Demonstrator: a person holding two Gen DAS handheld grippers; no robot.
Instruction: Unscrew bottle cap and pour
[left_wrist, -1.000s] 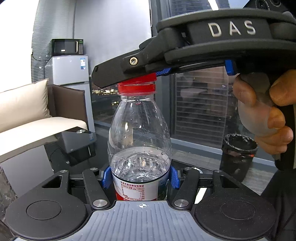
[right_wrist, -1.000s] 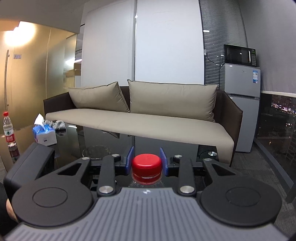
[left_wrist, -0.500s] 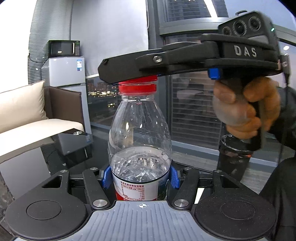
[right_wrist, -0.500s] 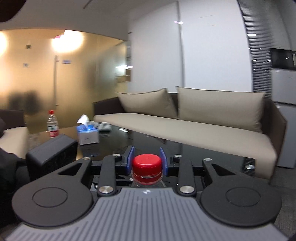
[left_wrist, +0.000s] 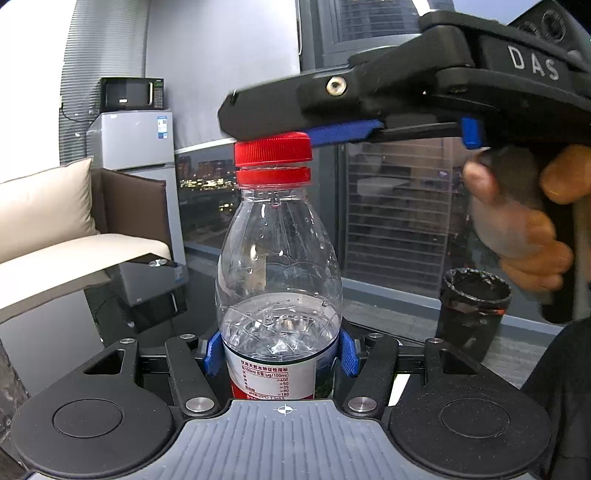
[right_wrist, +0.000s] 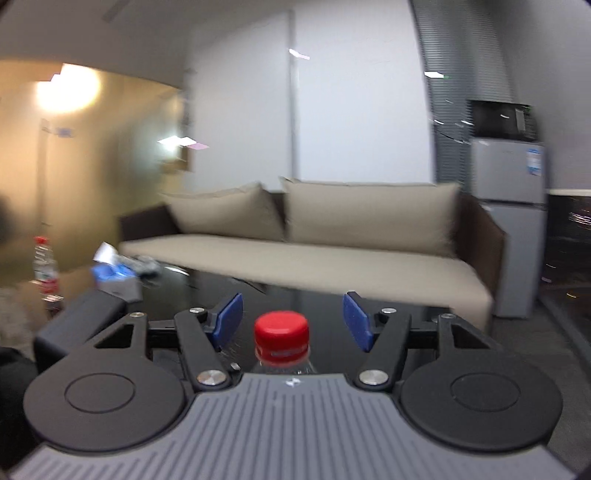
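A beige sofa and a small grey fridge topped by a black microwave are seen at the left of the left wrist view. At centre, a clear water bottle, partly filled, is held upright, clamped at its labelled waist between the blue pads of the left gripper. Its red cap is seen seated on the neck, above the red ring. Over the cap the right gripper is held by a hand at the right; its jaws have just been opening, and in the right wrist view the blue pads are shown spread apart, with the cap between them and clear of both. A black cup is seen behind on the right, near a window showing city lights.
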